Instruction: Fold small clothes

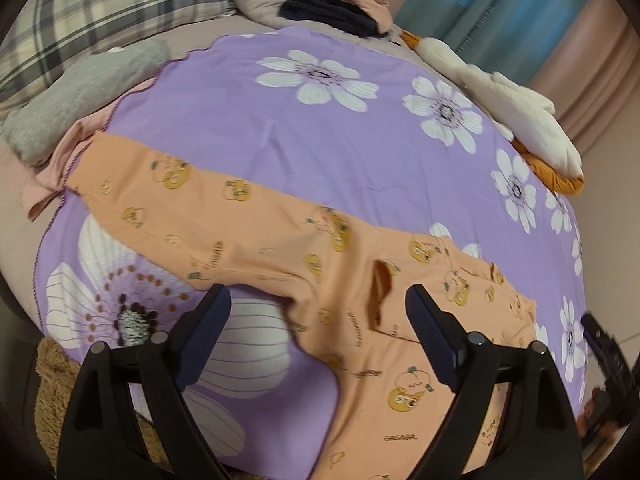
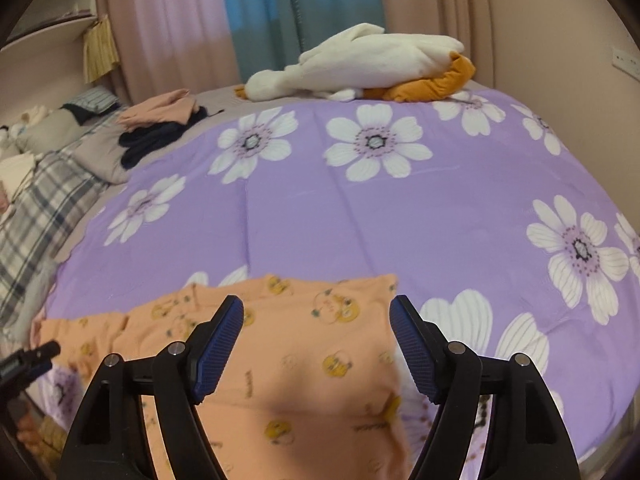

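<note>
A small orange garment (image 1: 280, 236) printed with yellow cartoon figures lies spread on the purple flowered bedcover (image 1: 320, 140); one long part stretches toward the upper left, and the body lies at the lower right. My left gripper (image 1: 318, 304) hovers above it, open, with nothing between its blue pads. In the right wrist view the same orange garment (image 2: 304, 360) lies flat beneath my right gripper (image 2: 316, 312), which is also open and holds nothing. The right gripper's tip (image 1: 604, 356) shows at the far right edge of the left wrist view.
A white and orange plush toy (image 2: 360, 68) lies at the bed's far side. Folded peach and dark clothes (image 2: 160, 120) are stacked near a plaid pillow (image 1: 100, 12). A grey folded piece (image 1: 80, 96) and a pink one (image 1: 48, 184) lie at the left edge. Curtains hang behind the bed.
</note>
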Demonstrator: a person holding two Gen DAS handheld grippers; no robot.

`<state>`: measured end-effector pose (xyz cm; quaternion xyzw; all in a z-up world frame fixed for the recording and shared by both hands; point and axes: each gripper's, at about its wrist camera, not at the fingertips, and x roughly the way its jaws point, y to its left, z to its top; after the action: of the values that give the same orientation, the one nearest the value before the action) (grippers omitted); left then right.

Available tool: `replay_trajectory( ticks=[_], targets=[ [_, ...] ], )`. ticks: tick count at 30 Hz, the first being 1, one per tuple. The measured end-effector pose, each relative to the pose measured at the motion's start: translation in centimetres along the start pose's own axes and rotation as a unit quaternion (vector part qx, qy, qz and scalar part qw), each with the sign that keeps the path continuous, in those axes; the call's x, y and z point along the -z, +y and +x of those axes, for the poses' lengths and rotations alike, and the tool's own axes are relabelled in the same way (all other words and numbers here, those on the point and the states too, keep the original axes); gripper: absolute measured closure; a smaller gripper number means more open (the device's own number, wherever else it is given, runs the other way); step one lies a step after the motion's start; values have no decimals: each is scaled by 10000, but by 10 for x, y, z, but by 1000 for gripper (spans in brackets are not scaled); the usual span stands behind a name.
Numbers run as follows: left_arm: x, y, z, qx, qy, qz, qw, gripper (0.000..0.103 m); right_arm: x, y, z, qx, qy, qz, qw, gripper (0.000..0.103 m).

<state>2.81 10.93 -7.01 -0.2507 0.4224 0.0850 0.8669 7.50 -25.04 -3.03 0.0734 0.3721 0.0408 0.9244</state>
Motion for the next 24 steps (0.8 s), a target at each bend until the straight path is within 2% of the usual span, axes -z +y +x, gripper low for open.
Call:
replay_trajectory(
  ticks=[10,24],
  targets=[
    [-8,42,-6,-35,-34,-572,9983,13,20,16,1,-251,309,-25,9992,28],
    [-29,92,-5,-105,-273,-1380,9900,14,12,42,3,-507,346,-144,9980,28]
  ],
)
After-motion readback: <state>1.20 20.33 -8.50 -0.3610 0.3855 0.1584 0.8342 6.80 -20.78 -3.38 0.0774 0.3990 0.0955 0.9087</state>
